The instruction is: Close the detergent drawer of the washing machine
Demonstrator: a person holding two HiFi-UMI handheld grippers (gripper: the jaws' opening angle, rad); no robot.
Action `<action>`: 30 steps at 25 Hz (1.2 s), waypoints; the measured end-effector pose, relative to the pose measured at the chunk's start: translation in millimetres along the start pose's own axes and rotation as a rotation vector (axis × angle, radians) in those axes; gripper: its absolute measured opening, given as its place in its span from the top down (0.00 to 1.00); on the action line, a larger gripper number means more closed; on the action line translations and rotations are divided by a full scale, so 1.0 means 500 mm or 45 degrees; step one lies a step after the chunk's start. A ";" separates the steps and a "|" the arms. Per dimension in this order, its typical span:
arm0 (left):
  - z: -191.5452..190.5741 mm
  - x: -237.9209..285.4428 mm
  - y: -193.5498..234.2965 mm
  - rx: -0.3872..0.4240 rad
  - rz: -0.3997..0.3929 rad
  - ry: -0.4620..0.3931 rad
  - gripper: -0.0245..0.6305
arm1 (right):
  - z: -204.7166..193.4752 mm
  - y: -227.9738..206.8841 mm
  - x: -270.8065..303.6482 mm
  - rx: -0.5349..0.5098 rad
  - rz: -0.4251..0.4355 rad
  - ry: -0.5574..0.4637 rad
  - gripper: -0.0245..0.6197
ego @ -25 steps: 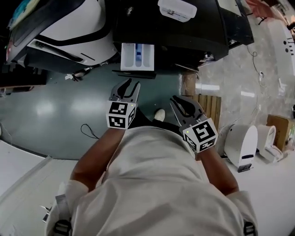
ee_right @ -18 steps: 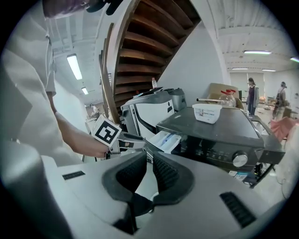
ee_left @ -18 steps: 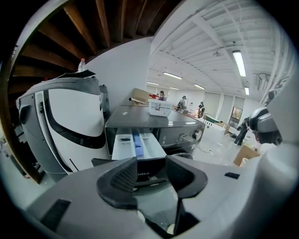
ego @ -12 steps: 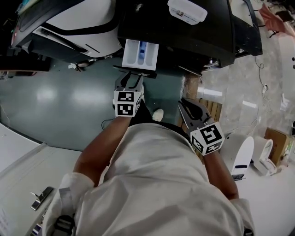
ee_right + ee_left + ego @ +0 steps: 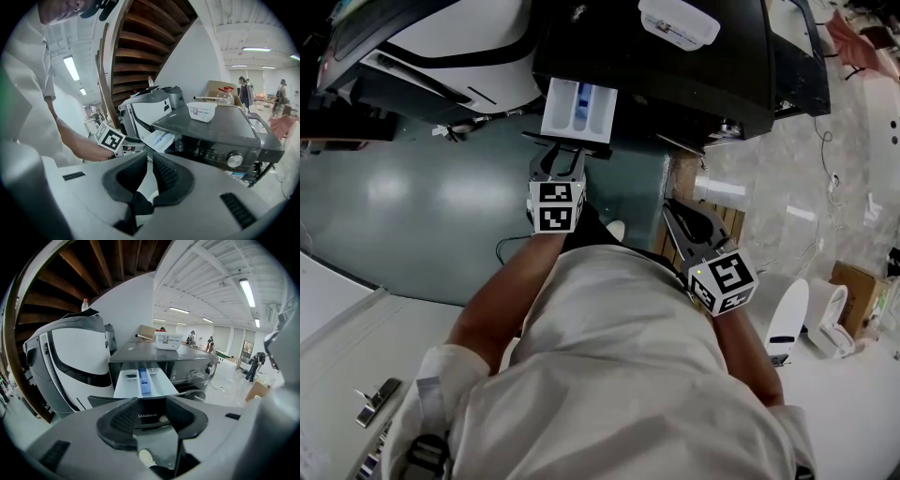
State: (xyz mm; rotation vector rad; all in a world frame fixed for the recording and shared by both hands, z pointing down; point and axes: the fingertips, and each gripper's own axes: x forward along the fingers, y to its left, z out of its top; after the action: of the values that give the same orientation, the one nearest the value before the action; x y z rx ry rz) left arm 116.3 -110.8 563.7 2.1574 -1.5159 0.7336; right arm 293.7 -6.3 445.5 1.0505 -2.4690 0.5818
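Landmark: the dark grey front-loading washing machine (image 5: 675, 84).

- The white plastic detergent drawer (image 5: 577, 108), with a blue centre compartment, stands pulled fully out from the machine's upper left front. Its dark front panel faces you. Not yet closed.
- Your left gripper (image 5: 559, 167) sits directly in front of the machine, tips just below and against the line of the drawer's front panel. Whether they touch it cannot be told. The jaws have just been opening and now stand wide. The left gripper view shows the drawer's dark front panel through the gap, with neither pad pressing on it.
- Your right gripper (image 5: 686, 217) hangs back from the machine's front, off its right half and well apart from the drawer. Its jaws are narrow, a thin slot between the pads, with nothing in it.
- A white rectangular plastic container (image 5: 680, 21) lies on the machine's top.
- A white appliance with a black stripe (image 5: 459, 37) stands just beside the machine's left flank.
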 end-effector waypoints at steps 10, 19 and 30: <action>0.004 0.005 -0.001 0.008 0.034 -0.018 0.69 | -0.004 -0.024 -0.014 0.026 -0.030 -0.010 0.92; 0.022 0.022 0.004 0.013 0.026 -0.019 0.69 | -0.007 -0.023 -0.016 0.037 -0.045 -0.005 0.92; 0.036 0.041 0.011 0.022 0.017 -0.024 0.70 | -0.003 -0.027 -0.013 0.038 -0.066 -0.020 0.92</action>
State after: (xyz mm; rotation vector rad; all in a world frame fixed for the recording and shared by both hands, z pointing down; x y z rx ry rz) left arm 120.3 -138.1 562.6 2.1744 -1.5403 0.7360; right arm 308.4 -10.4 446.5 1.1309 -2.4464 0.5980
